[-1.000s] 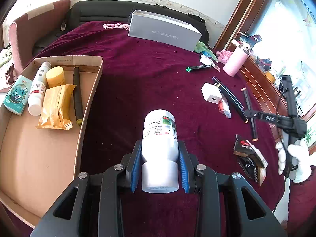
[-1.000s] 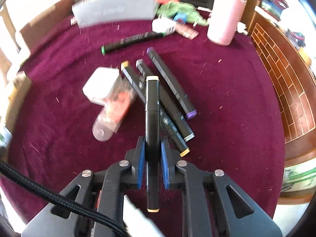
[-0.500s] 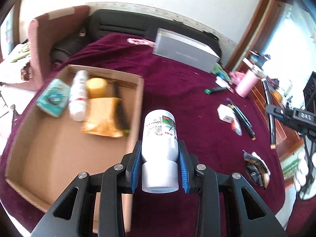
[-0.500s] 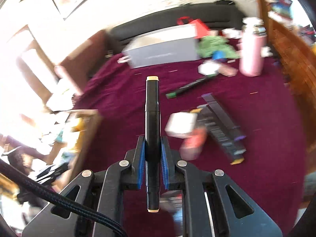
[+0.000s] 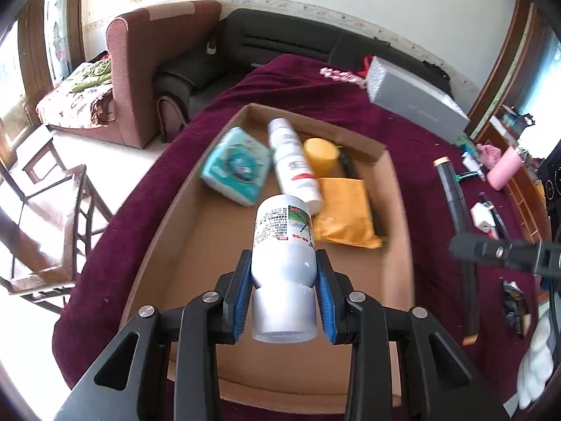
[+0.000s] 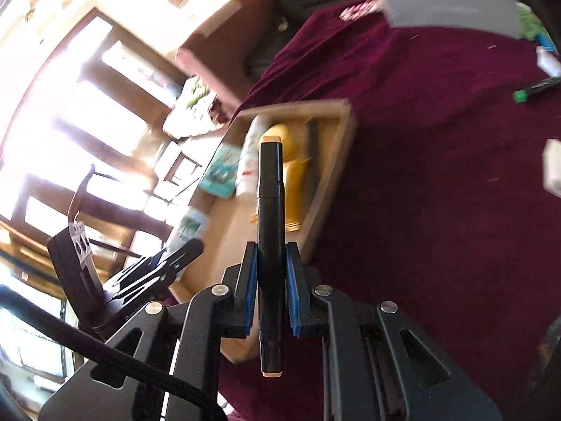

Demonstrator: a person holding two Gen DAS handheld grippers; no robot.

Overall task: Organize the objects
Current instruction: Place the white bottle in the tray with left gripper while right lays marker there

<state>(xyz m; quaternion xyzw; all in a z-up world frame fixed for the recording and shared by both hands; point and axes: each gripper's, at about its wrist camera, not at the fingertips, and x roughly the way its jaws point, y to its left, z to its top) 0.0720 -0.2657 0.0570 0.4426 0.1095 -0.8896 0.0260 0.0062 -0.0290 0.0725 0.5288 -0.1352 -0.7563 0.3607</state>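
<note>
My left tool (image 5: 283, 293) grips the bottle (image 5: 283, 245) over the box (image 5: 399, 210), ready to drop; my right tool (image 6: 270, 289) clamps a marker (image 6: 270, 210), headed there too.

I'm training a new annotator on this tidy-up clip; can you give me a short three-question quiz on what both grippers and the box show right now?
1. True or false: the left gripper is shut on a white bottle.
2. Which does the right gripper hold? A) pink cup B) black marker C) grey box
3. Fill in: a teal packet, another white bottle, a yellow tub and a yellow pouch lie inside the cardboard ____.

Key: 1 true; 2 B, the black marker; 3 box.
</note>
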